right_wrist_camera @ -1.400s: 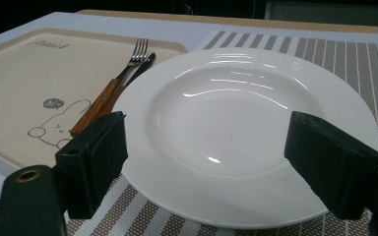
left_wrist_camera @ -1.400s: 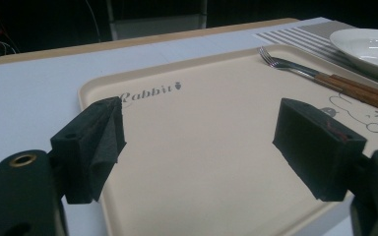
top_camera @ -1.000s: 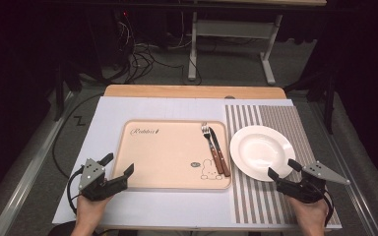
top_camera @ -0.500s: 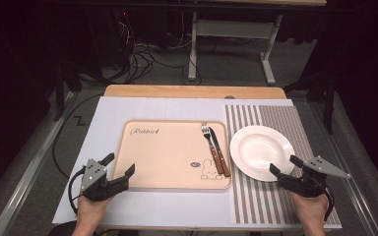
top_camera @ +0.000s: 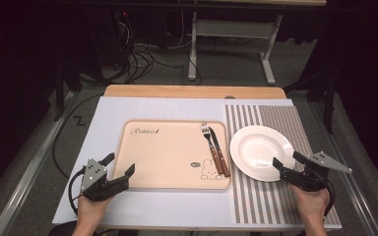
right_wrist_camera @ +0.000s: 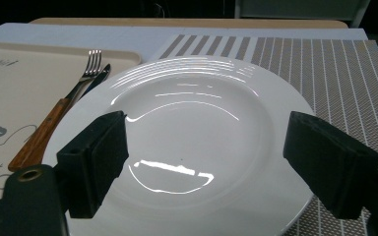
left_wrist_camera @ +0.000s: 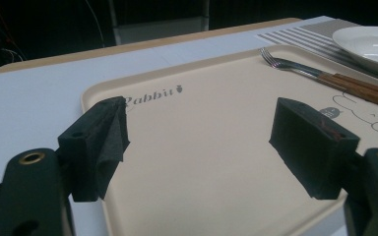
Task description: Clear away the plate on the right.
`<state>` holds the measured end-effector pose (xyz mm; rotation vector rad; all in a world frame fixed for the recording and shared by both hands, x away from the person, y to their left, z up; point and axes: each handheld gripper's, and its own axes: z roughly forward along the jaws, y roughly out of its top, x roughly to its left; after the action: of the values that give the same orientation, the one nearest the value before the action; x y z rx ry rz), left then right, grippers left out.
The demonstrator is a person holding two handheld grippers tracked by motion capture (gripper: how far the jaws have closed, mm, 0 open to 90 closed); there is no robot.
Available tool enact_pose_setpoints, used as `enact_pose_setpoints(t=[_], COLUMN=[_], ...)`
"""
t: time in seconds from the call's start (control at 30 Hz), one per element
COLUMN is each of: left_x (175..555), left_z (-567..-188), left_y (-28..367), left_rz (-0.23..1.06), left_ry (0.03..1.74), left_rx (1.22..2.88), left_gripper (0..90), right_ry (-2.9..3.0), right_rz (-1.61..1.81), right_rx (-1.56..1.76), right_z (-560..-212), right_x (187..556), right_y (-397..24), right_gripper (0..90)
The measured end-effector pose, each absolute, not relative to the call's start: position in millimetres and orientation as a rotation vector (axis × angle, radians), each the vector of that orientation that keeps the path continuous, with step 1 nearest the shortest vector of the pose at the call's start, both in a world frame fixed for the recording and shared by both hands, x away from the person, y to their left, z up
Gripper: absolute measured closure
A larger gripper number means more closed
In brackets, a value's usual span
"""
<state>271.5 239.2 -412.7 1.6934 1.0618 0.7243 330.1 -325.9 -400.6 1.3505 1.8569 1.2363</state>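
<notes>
A beige tray (top_camera: 167, 147) with a rabbit print lies mid-table. On its right side a fork (top_camera: 209, 142) and a knife (top_camera: 219, 150) with wooden handles lie side by side. A white plate (top_camera: 258, 150) rests on the striped placemat (top_camera: 275, 196) to the right. My left gripper (top_camera: 118, 166) hovers open at the tray's near left corner; the tray (left_wrist_camera: 202, 128) spreads between its jaws. My right gripper (top_camera: 289, 161) stands open at the plate's near right rim, and the plate (right_wrist_camera: 197, 123) lies ahead of its jaws. The fork (right_wrist_camera: 86, 66) shows left of the plate.
A white mat (top_camera: 108, 113) covers the table, with a wooden strip (top_camera: 192, 91) along the far edge. Beyond the table stand a metal frame (top_camera: 231, 29) and floor cables (top_camera: 142, 54). Bare mat lies left of the tray and along the near edge.
Both grippers have crept slightly forward, the left toward the tray's corner, the right toward the plate's rim. Tray, cutlery and plate have not moved.
</notes>
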Motion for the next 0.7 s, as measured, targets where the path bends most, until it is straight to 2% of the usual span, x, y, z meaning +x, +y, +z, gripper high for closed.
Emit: enact_pose_setpoints(t=[0.7], left_x=[271.0], left_z=[-412.4], left_y=[239.0], left_rz=[0.748], left_ry=[1.061], left_rx=[1.685], left_gripper=[22.3], right_ry=[1.809], right_rz=[1.211], right_rx=[1.539], right_z=[-405.6], right_x=[354.6], right_y=[-350.2], right_gripper=[24.1])
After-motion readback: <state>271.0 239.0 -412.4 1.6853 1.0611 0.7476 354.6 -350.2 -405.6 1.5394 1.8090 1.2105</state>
